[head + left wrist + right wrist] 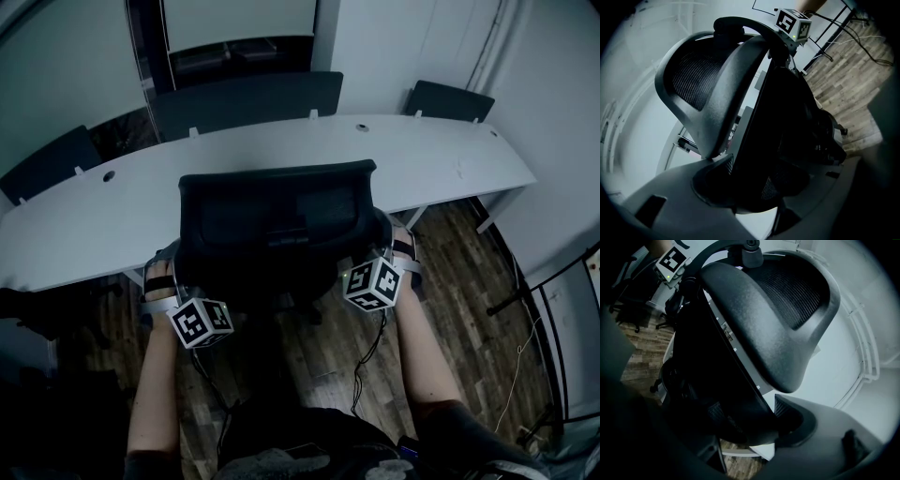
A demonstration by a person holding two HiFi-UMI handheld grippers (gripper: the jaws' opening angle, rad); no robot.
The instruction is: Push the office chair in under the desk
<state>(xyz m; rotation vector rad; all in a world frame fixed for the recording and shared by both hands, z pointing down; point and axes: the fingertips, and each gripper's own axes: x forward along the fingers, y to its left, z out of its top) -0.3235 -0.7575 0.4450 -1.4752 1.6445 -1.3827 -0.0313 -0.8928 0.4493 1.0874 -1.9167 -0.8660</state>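
The black office chair (277,220) stands with its mesh backrest towards me, its front against the edge of the long white desk (450,159). My left gripper (173,272) grips the backrest's left edge and my right gripper (392,251) grips its right edge. In the left gripper view the jaws close on the backrest's dark rim (750,187), one pad on each face, with the headrest (705,89) above. In the right gripper view the jaws clamp the opposite rim (759,423) the same way. The chair's seat and wheels are mostly hidden under the backrest.
Three dark chairs stand behind the desk: one in the middle (244,98), one at right (448,98), one at left (47,159). Cables (370,347) trail over the wood floor. A black stand's legs (525,291) and a white wall lie to the right.
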